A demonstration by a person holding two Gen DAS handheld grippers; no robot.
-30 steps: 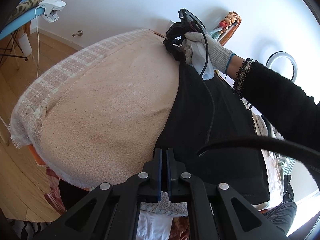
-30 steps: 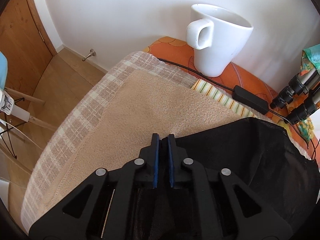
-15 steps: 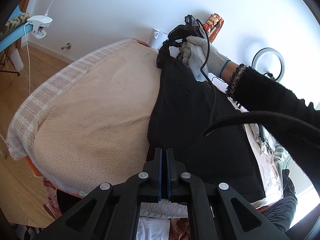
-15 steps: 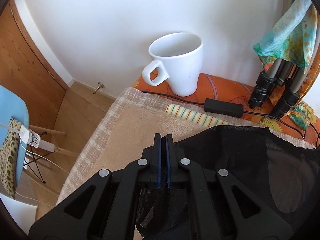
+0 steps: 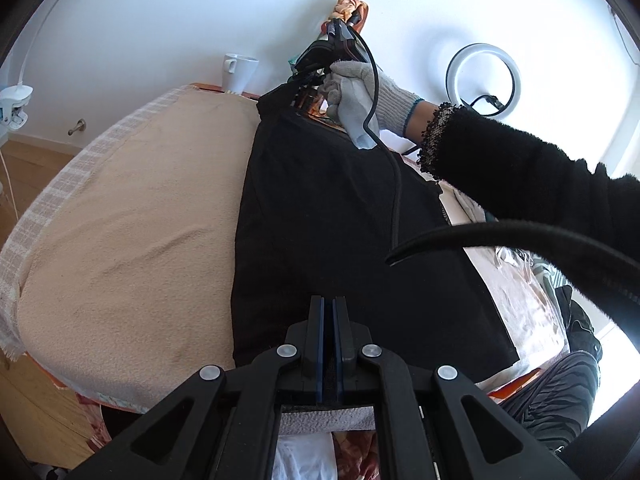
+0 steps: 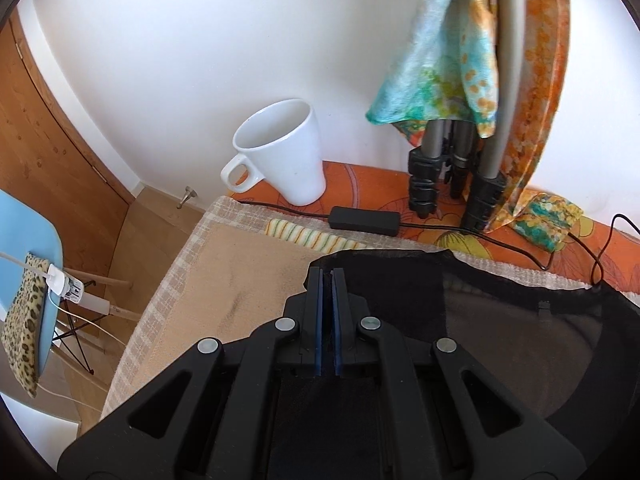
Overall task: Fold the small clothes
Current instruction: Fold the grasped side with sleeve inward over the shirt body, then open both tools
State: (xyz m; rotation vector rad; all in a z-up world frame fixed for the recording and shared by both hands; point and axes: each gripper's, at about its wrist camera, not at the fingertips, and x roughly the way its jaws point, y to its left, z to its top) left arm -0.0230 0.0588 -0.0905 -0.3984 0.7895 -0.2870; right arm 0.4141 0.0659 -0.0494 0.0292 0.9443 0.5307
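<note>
A black garment point(image 5: 340, 216) is stretched over a beige towel point(image 5: 132, 216) on the table. My left gripper point(image 5: 329, 304) is shut on the garment's near edge. My right gripper point(image 5: 304, 80), held by a gloved hand, is shut on the garment's far corner near the wall and lifts it a little off the towel. In the right wrist view my right gripper point(image 6: 328, 276) pinches the black fabric point(image 6: 500, 320), which hangs thin and see-through to the right.
A white mug point(image 6: 280, 156) stands by the wall on an orange cloth point(image 6: 360, 176). A cable with a black box point(image 6: 364, 220), tripod legs point(image 6: 452, 176) draped with a colourful cloth, a ring light point(image 5: 482, 76) and a blue chair point(image 6: 28, 264) are around.
Both grippers have carried the black garment to the right across the towel. My right gripper has risen and moved along the wall, past the mug toward the tripod.
</note>
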